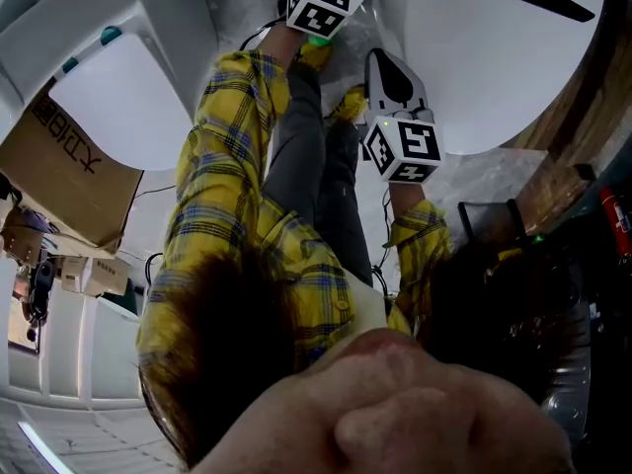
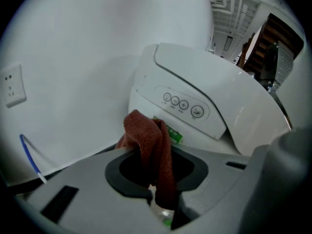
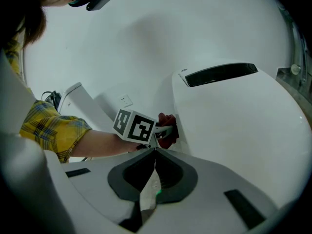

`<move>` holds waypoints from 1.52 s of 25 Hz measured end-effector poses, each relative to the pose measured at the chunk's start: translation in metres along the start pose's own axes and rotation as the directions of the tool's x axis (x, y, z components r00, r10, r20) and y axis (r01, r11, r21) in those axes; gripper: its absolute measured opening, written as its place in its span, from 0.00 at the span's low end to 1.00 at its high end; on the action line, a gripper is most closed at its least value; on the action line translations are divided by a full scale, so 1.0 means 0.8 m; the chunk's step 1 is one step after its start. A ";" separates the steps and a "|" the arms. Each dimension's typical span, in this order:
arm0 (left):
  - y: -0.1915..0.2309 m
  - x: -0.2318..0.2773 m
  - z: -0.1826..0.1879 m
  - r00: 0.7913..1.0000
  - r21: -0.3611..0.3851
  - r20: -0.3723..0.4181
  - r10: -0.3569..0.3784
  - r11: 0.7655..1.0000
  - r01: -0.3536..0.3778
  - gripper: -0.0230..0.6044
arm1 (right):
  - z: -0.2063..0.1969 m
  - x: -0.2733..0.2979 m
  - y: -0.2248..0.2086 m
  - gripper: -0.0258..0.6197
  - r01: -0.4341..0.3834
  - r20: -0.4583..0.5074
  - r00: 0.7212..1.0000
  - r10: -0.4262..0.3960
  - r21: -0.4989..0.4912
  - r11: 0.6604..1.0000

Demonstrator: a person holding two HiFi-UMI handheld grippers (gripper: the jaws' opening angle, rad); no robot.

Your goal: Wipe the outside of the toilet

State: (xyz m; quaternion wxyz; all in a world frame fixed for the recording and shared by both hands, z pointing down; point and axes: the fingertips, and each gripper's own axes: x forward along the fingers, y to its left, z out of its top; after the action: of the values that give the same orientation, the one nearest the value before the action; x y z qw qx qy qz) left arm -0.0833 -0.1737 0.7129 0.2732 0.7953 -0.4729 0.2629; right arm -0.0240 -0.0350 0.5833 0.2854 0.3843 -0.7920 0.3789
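Observation:
The white toilet (image 3: 234, 126) fills the right of the right gripper view, its lid bearing a black slot. In the left gripper view its side control panel (image 2: 183, 105) with round buttons lies just ahead. My left gripper (image 2: 158, 186) is shut on a red-brown cloth (image 2: 148, 140), which bunches up above the jaws close to the toilet's side. In the right gripper view the same cloth (image 3: 167, 131) touches the toilet's flank, held by the left gripper (image 3: 165, 129). My right gripper (image 3: 155, 172) is shut with nothing in it, held back from the toilet. Both marker cubes show in the head view, left gripper (image 1: 321, 8) and right gripper (image 1: 400, 117).
A wall socket (image 2: 13, 90) and a thin blue-and-white strip (image 2: 29, 155) are on the wall to the left. Another white fixture (image 1: 128, 97) and a cardboard box (image 1: 69, 171) stand at the head view's left. The person's yellow plaid sleeve (image 1: 237, 166) crosses the middle.

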 end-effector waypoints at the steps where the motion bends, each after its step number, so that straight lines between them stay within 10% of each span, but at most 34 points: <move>1: -0.003 0.001 -0.004 1.000 -0.002 -0.006 -0.003 1.000 0.003 0.19 | 0.000 -0.001 0.000 0.08 -0.001 0.001 1.000 0.001 0.002 1.000; 38: -0.153 -0.037 -0.152 0.984 -0.041 -0.176 -0.040 0.999 0.033 0.19 | -0.061 -0.091 -0.061 0.08 0.071 0.076 0.994 -0.080 0.118 0.990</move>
State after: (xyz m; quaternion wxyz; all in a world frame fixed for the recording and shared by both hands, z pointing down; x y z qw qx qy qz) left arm -0.0050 -0.0234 0.7568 0.3338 0.7721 -0.4370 0.3186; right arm 0.0636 0.0133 0.5744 0.2448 0.4450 -0.7644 0.3972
